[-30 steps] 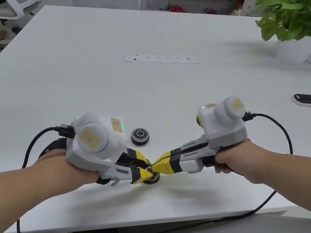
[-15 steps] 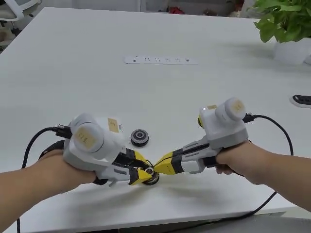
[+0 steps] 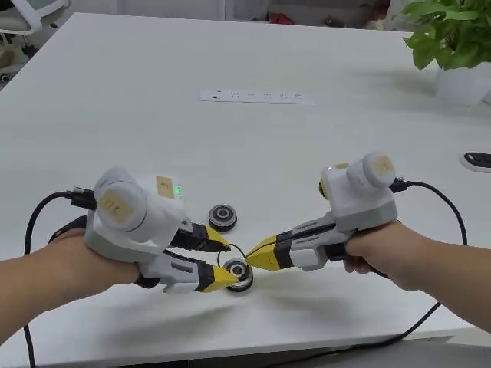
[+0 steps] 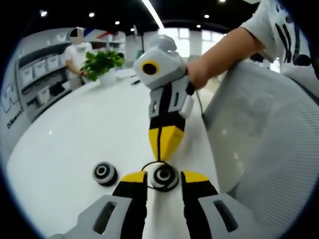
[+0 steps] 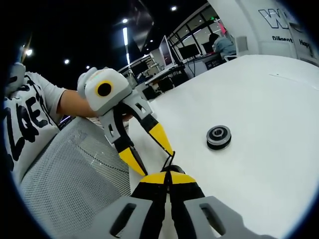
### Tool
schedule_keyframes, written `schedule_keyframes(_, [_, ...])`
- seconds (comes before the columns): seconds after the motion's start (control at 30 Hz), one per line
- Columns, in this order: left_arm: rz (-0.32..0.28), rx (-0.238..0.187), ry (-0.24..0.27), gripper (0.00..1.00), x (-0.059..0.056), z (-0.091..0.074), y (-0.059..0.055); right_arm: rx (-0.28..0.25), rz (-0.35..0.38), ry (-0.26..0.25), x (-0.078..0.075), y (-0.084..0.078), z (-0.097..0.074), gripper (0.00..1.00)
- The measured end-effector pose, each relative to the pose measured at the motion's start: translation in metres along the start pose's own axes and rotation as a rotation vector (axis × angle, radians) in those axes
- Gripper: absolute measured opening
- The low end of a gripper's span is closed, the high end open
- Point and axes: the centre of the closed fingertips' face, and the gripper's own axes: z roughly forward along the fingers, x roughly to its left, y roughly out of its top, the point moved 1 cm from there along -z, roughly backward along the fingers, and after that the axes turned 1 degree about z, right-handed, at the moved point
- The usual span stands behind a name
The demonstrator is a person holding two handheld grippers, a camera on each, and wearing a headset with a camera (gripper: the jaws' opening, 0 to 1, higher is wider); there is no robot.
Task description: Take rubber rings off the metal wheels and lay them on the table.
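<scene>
A small metal wheel lies near the table's front edge, between the spread jaws of my left gripper, which is open. The same wheel sits between those jaws in the left gripper view. My right gripper comes in from the right and is shut on a thin black rubber ring. The ring loops off the wheel's edge to that tip. In the right gripper view the ring rises from my shut right gripper. A second wheel lies just behind.
A white power strip lies flat mid-table. A potted plant stands at the far right corner, and a dark object lies at the right edge. Cables trail from both grippers over the table's front edge.
My left gripper's jaws, close on the wheel before, have spread apart and shifted slightly left. The right gripper stays pinched at the wheel, with the ring's loop now showing.
</scene>
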Motion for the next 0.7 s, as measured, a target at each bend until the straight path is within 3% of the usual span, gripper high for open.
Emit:
schedule_keyframes(0.27, [-0.008,-0.035,0.017,0.38,0.002,-0.012,0.007,-0.005,-0.003,0.004,0.002,0.003,0.000,0.00])
schedule_keyframes(0.7, [-0.014,-0.052,0.060,0.50,0.003,-0.034,0.002,-0.015,-0.006,0.011,0.006,0.010,0.000,0.00])
